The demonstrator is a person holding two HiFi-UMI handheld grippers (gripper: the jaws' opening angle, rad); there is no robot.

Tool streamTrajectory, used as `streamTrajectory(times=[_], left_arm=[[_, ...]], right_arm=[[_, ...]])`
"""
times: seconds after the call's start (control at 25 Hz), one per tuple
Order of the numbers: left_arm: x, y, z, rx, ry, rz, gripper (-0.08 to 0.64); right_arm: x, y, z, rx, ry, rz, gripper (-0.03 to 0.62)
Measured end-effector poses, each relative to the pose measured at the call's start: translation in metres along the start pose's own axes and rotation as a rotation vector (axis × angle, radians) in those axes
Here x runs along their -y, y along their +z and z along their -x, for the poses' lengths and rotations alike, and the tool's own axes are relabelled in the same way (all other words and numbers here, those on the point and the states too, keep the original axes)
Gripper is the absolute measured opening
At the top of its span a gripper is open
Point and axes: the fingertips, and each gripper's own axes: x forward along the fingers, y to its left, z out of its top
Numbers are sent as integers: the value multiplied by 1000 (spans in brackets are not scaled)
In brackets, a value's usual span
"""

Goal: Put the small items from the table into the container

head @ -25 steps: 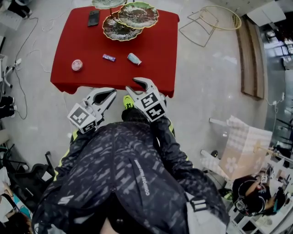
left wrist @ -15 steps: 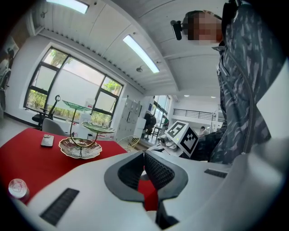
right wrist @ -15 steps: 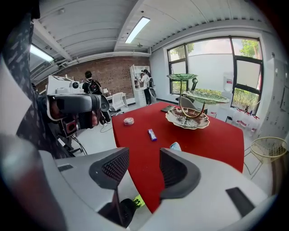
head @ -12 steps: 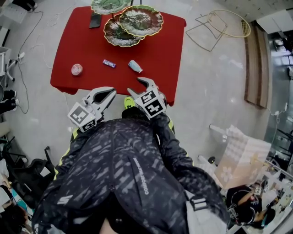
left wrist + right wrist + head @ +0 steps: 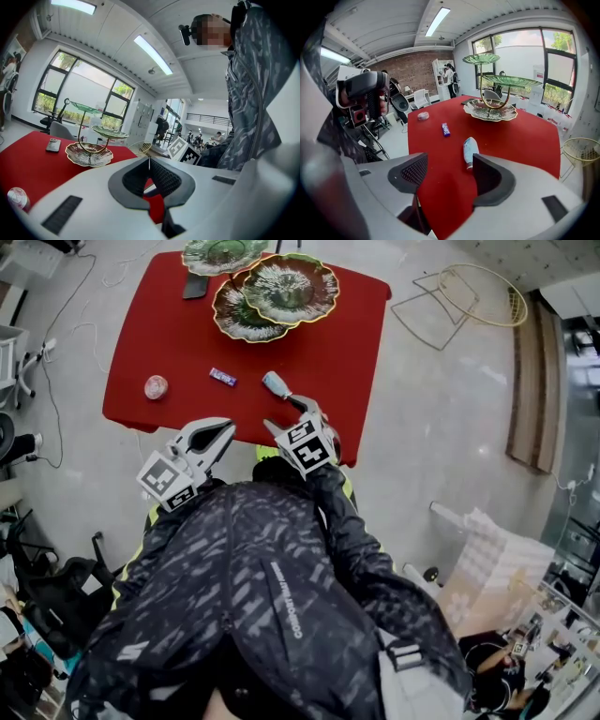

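On the red table [image 5: 328,343] lie a small pale-blue bottle [image 5: 275,384] on its side, a purple candy [image 5: 222,377] and a round pink tin [image 5: 156,387]. A tiered stand of green leaf-shaped dishes [image 5: 272,287] is at the far edge. My right gripper [image 5: 298,411] hangs over the near edge, just short of the bottle [image 5: 470,151]. Its jaws are opening with nothing between them [image 5: 450,165]. My left gripper [image 5: 214,437] is shut and empty, short of the table's near edge. The tin [image 5: 18,198] shows low at the left of the left gripper view.
A black phone-like device [image 5: 195,285] lies beside the dish stand. A yellow wire frame [image 5: 459,292] rests on the floor to the table's right. Cables [image 5: 56,334] run over the floor at the left, near office chairs. A patterned bag [image 5: 492,563] stands at the right.
My right gripper moved forward and down over the table's near edge toward the bottle, and its jaws spread wider. The left gripper shifted only slightly.
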Motion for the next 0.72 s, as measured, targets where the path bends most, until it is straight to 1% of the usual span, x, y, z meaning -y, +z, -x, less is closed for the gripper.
streamTrajectory(times=[0.12, 0.28, 0.52, 0.72], left_arm=[[-6, -1, -5, 0, 5, 13, 12], [-11, -4, -6, -10, 13, 25, 12], [-23, -1, -8, -6, 41, 30, 12], [-26, -1, -11, -16, 53, 35, 12]], right_arm=[[15, -3, -10, -15, -10, -4, 290], [26, -8, -23, -40, -3, -8, 293], [43, -21, -40, -112, 4, -18, 293], [47, -31, -51, -158, 51, -48, 293]])
